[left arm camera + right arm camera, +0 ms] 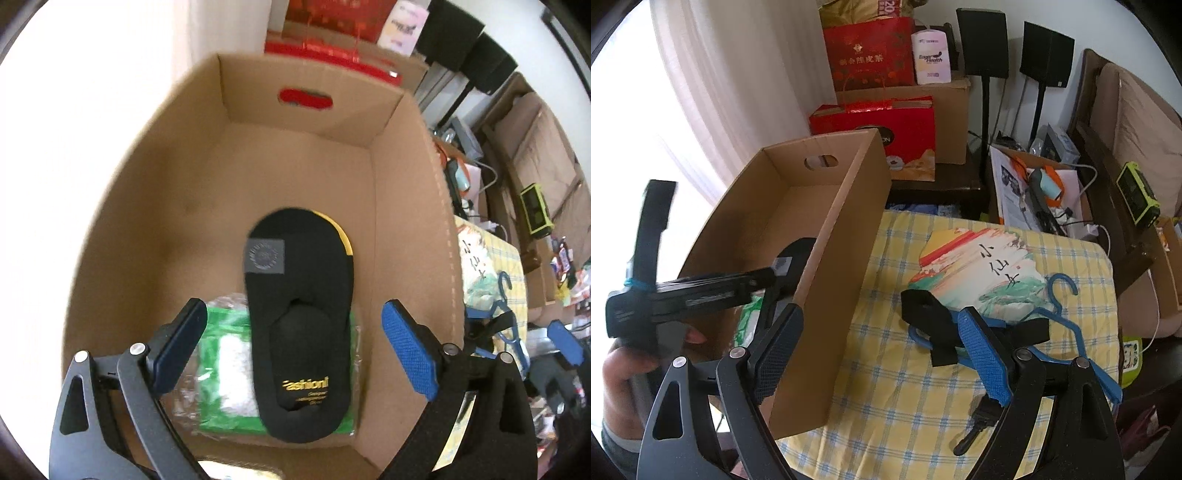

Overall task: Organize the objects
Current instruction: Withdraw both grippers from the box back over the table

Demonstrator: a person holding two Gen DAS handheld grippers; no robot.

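Note:
An open cardboard box (155,206) holds a black sock pack (301,321) lying on a green plastic packet (225,373). My left gripper (295,354) is open above the box, its fingers on either side of the sock pack, holding nothing. The box also shows in the right wrist view (846,236), with the sock pack (796,258) inside. My right gripper (882,354) is open and empty above the checked cloth, just right of the box. A blue hanger (1067,325) with black straps (931,321) and a painted fan (982,269) lie ahead of it.
The yellow checked cloth (916,398) covers the table. Red gift bags (875,122) and cardboard boxes stand behind the box. A cluttered box of cables (1041,192), black speakers (982,40) and a green device (1137,195) are at the right. A black tool (975,428) lies near the front.

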